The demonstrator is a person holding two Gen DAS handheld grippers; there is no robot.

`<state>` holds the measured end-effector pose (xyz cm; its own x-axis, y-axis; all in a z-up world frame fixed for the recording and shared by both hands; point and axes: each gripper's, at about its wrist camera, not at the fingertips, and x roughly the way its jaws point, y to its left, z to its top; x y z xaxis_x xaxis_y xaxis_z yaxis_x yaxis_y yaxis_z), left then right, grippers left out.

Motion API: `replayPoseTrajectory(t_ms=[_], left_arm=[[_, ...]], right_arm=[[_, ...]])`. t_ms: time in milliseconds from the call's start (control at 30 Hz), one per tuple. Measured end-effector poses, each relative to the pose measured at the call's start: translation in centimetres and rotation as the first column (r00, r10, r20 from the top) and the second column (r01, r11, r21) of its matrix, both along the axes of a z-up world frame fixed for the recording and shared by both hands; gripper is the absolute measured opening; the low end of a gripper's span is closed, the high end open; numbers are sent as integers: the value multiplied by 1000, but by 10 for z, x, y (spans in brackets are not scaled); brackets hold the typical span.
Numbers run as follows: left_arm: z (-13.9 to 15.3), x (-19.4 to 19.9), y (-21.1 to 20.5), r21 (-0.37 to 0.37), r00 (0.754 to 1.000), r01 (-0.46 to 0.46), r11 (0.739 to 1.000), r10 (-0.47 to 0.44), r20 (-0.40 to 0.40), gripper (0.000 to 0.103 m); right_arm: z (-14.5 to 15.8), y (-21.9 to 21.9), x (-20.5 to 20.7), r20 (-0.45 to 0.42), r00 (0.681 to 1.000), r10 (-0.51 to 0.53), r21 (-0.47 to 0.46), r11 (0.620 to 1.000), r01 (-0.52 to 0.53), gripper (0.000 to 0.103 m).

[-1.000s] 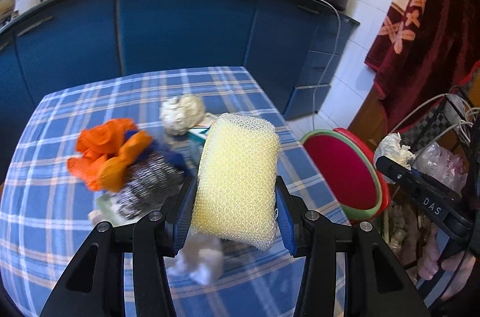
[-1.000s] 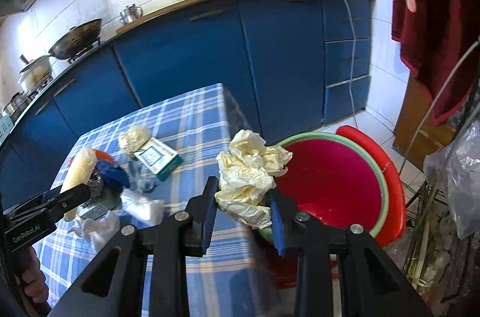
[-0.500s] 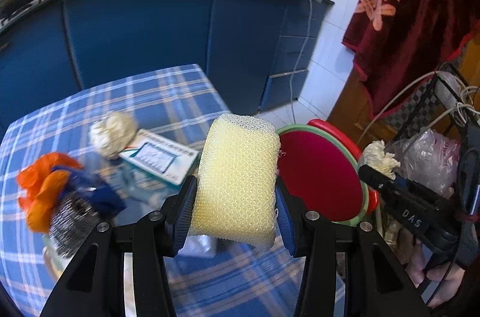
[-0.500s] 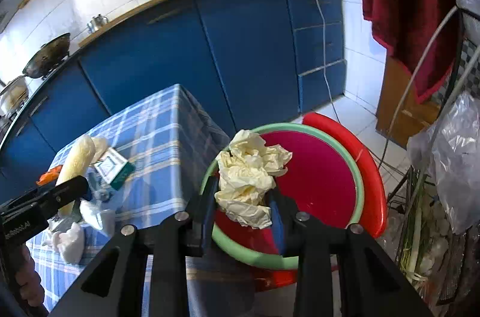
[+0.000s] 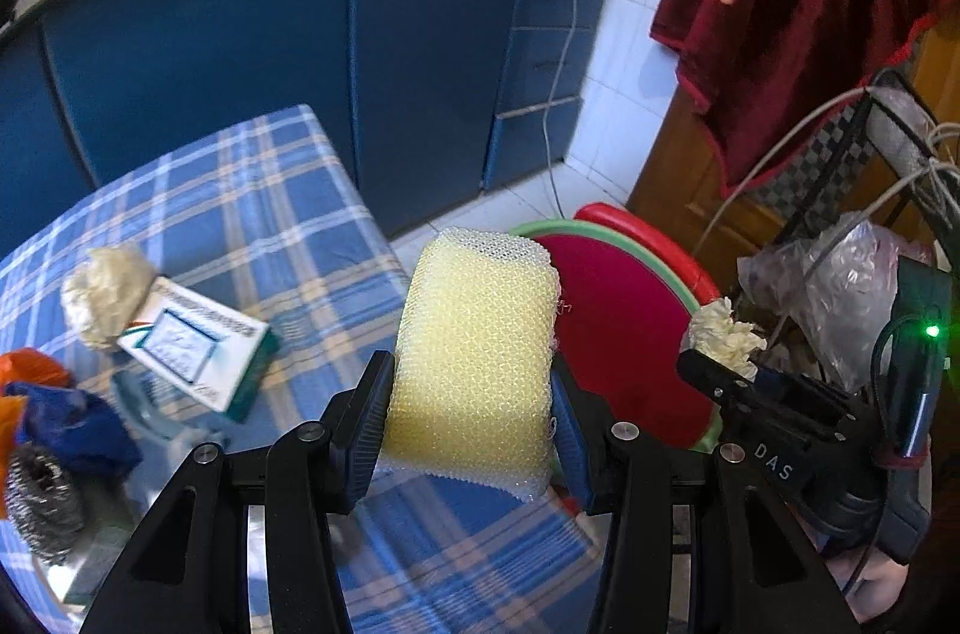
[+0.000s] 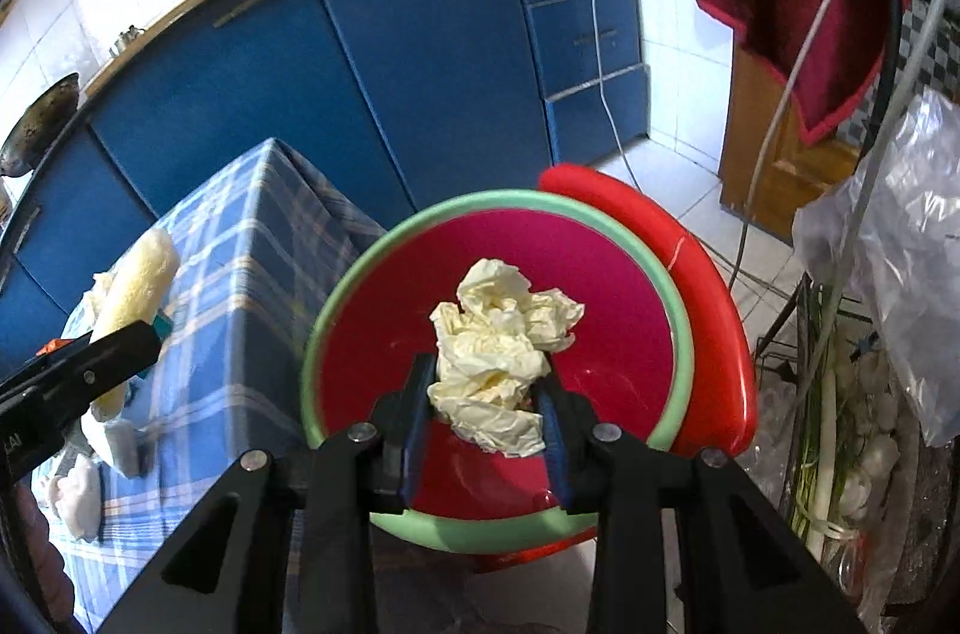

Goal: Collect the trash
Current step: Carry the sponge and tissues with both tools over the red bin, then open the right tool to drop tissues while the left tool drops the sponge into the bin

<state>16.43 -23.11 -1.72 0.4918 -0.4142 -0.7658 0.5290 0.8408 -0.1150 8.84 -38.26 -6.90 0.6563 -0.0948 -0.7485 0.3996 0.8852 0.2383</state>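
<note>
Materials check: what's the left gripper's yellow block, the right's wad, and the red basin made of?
Yellow block: looks like foam sponge sleeved in fine mesh; netting weave visible, matte.
Wad: crumpled tissue or thin paper, cream, sharp creases.
Red basin: likely moulded plastic, glossy, smooth green rim.

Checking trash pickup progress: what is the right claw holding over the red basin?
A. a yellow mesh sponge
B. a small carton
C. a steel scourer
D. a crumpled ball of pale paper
D: the right claw is clamped on crumpled pale paper, with the red basin behind it.
</note>
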Motion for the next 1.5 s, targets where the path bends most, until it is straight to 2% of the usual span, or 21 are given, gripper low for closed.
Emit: replayPoseTrajectory(t_ms=[467,600,900,1233,1267,1333,1500], left_arm=[[-28,11,-40,57,998,54,997,-52,-42,52],[-31,13,-43,65,998,50,997,-48,-35,57],[-36,17,-44,68,998,46,997,-43,-52,57],[-34,16,-42,67,998,46,997,-43,-48,58],[-33,17,-42,69,998,44,997,-41,-45,59],[-32,16,-41,71,999,38,997,-35,-41,71],[-26,15,-39,65,999,36,997,-35,-26,73]], right_arm=[[-18,-17,5,-39,999,-22,15,1000,23,39],[-19,-19,6,-41,999,-27,20,999,27,48],[-19,-24,3,-32,998,-45,24,999,46,60],[-13,-23,-2,-16,998,-54,27,998,55,61],[-12,-22,-2,-15,998,-55,27,998,55,61],[-11,-22,-3,-12,998,-57,26,998,57,61],[-9,-20,-4,-7,998,-58,24,998,59,62]])
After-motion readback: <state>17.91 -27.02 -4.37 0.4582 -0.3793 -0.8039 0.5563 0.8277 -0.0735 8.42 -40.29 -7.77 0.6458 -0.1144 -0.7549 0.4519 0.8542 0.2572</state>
